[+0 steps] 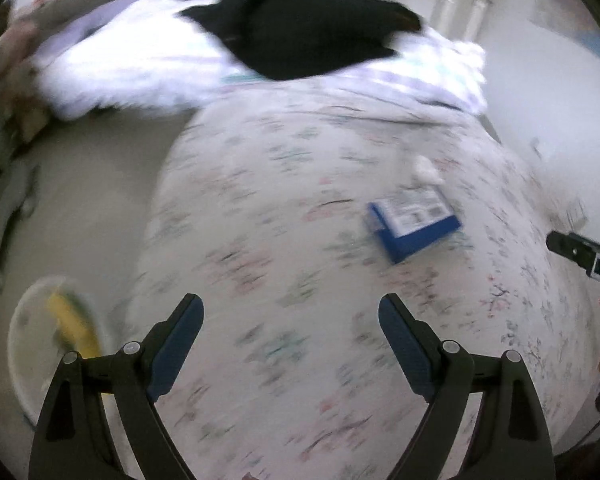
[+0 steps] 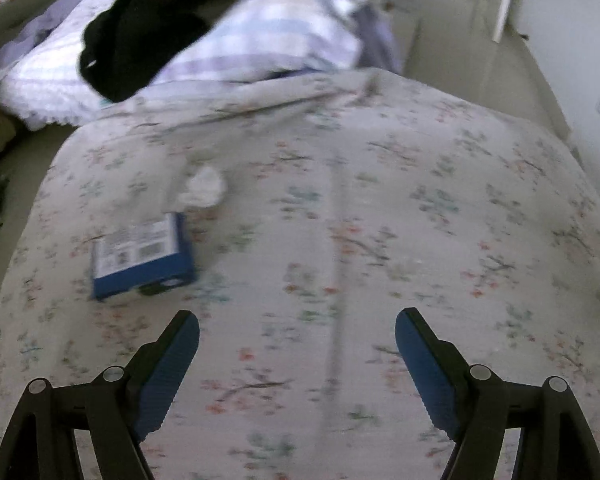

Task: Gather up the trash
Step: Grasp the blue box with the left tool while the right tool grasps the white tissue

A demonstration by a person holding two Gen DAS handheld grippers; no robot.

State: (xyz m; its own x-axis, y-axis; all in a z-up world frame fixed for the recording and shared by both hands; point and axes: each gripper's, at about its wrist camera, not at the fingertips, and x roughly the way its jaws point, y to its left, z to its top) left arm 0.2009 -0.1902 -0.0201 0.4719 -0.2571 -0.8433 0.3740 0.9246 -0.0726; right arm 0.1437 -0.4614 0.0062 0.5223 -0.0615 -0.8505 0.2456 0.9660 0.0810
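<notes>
Left wrist view looks down over a bed covered in a pale floral-print sheet (image 1: 292, 240), with beige floor (image 1: 100, 184) to its left and a white wall (image 1: 540, 60) to its right, where white pipes (image 1: 464, 4) run upward. At the far end of the bed lies a rumpled white and lilac checked duvet (image 1: 140, 64) with a black garment (image 1: 308, 28) heaped on top. On the sheet rests a flat blue cardboard box with a white printed label (image 1: 414, 222), and just beyond it, close to its far edge, sits a small crumpled white tissue (image 1: 424, 168). On the floor beside the bed stands a round white bin (image 1: 32, 360) holding something yellow; blur hides what it is. The left gripper (image 1: 290, 312) hovers above the sheet with its blue-padded fingers spread wide and nothing between them. From the right wrist view, the right gripper (image 2: 298, 326) is likewise spread and empty over bare sheet, with the box (image 2: 140, 256) ahead to its left and the tissue (image 2: 204, 188) just past that. Nothing lies between either gripper and the box.
</notes>
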